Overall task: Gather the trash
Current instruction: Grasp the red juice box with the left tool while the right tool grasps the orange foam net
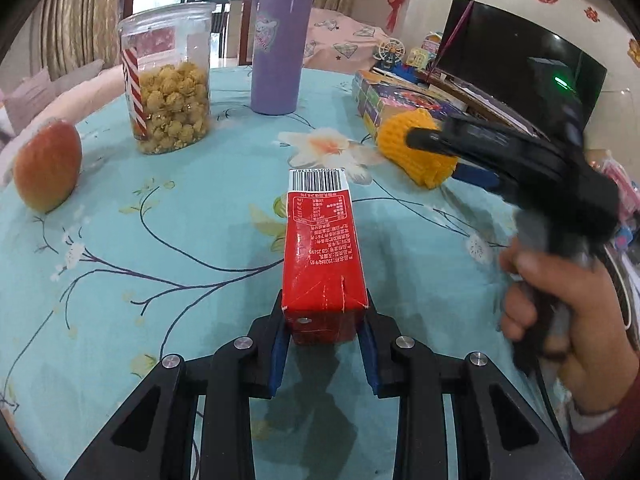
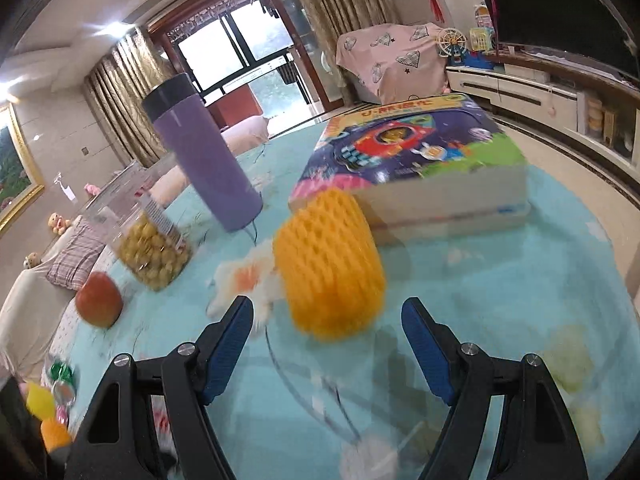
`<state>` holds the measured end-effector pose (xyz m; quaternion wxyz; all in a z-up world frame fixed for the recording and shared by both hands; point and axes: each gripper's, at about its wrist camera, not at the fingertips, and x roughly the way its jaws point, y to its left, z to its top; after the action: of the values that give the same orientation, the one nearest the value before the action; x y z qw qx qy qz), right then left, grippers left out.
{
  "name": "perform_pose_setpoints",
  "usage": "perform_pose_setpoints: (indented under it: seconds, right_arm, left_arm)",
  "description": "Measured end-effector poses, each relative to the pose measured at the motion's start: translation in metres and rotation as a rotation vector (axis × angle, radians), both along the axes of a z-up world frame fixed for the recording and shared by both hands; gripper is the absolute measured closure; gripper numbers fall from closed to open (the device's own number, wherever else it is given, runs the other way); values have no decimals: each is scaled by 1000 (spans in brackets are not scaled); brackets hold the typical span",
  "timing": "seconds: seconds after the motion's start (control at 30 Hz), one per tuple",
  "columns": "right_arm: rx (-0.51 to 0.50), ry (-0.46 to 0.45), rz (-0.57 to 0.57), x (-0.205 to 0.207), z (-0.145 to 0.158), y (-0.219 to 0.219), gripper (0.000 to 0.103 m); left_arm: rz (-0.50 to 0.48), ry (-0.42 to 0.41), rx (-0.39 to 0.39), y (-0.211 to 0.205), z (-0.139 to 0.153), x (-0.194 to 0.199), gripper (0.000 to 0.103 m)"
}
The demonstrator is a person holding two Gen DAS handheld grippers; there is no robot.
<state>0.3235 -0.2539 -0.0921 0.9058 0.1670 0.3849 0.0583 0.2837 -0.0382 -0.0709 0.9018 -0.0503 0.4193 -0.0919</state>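
My left gripper (image 1: 325, 312) is shut on a red drink carton (image 1: 322, 256), which points away from me, held just above the teal floral tablecloth (image 1: 160, 280). A yellow foam fruit net (image 2: 330, 266) lies on the cloth just ahead of my right gripper (image 2: 328, 316), which is open with the net in front of its blue pads (image 2: 230, 344). In the left wrist view the right gripper (image 1: 416, 138) reaches over the yellow net (image 1: 416, 152) from the right, hand-held.
A clear jar of popcorn (image 1: 168, 80), a purple flask (image 1: 278, 44) and an apple (image 1: 48, 166) stand on the table. A colourful box (image 2: 416, 160) sits behind the net. Small wrappers (image 2: 60, 384) lie at the left edge. A TV (image 1: 520, 64) is at the right.
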Motion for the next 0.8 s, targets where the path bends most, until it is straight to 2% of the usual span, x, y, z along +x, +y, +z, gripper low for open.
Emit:
perform_pose_setpoints:
  seconds: [0.07,0.1,0.13,0.17,0.37,0.57,0.8]
  right_arm:
    - [-4,23,-3,14,-5,2,28]
    - [-4,40,-1,19,-8,2,34]
    - [0,59,-1,22,-11,1,61]
    - [8,72,-4,22,-13,0,63]
    - [46,18,-14,-14,-6,-7,68]
    - [60,-21,-55,-81,4,-25,69]
    - [61,-27,-164,-171,15,-81,69]
  left_arm:
    - [0,-2,6,-1,0,1,73]
    - [0,-2,3,0,-1,1,73]
    - [0,-2,-1,0,-1,0,73]
    - [0,-2,-5,1,-1,0,73]
    - [0,-6,3,0,-1,0,73]
    - [-5,-17,23,-4,2,-9,73]
    - [-69,-29,18,-21,7,-43,73]
